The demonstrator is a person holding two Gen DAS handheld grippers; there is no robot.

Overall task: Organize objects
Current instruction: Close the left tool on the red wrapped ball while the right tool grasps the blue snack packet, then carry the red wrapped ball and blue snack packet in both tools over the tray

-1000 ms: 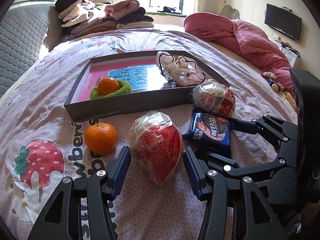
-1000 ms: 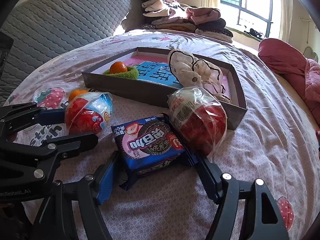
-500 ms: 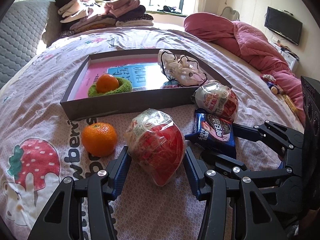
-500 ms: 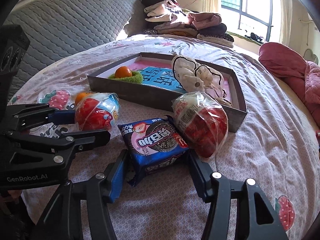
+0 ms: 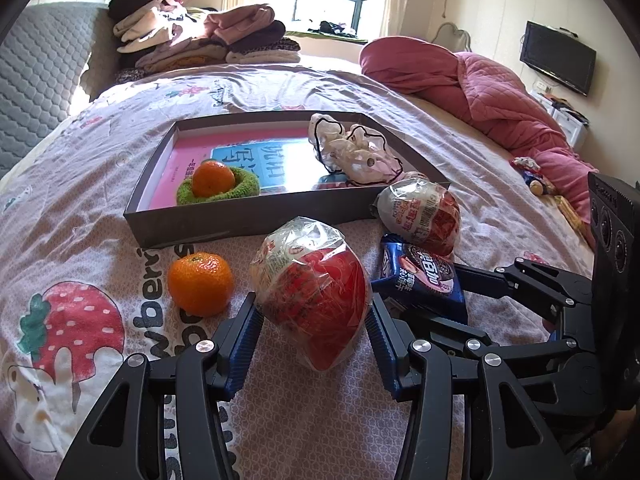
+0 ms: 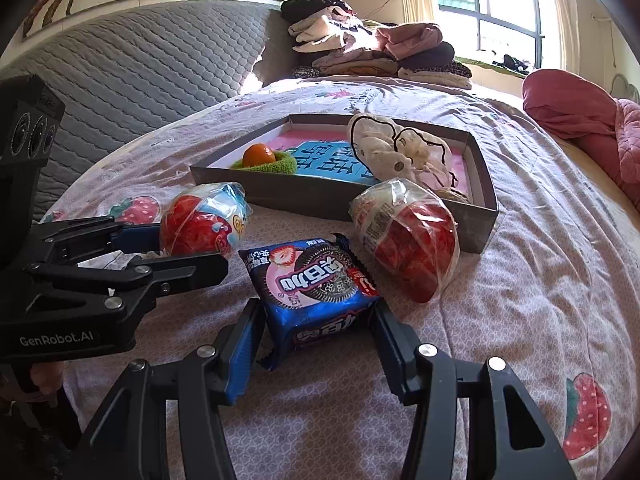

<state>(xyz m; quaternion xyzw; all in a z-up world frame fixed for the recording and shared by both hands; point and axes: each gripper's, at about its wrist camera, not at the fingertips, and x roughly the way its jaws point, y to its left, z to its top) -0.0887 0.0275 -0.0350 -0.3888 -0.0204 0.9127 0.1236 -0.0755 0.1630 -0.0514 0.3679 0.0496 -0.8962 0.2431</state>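
My left gripper [image 5: 310, 304] is shut on a red snack wrapped in clear film [image 5: 312, 292], one pad on each side; the right wrist view shows that snack [image 6: 200, 224] between the left fingers. My right gripper [image 6: 316, 306] is closing on a blue cookie pack [image 6: 312, 280], and both pads touch its sides. A second wrapped red snack [image 6: 404, 240] lies just right of the pack, against the grey box [image 6: 320, 196]. A loose orange [image 5: 200, 284] sits left of the left gripper.
The grey box [image 5: 240, 220] holds a pink-and-blue book, an orange in a green knitted ring [image 5: 212, 178] and a cream cloth pouch [image 5: 352, 152]. Folded clothes [image 5: 208, 44] are stacked at the bed's far end. A pink quilt [image 5: 480, 88] lies far right.
The right gripper's jaws have narrowed from wide open until they meet the sides of the cookie pack. The left gripper keeps its hold on the wrapped snack and stays in place.
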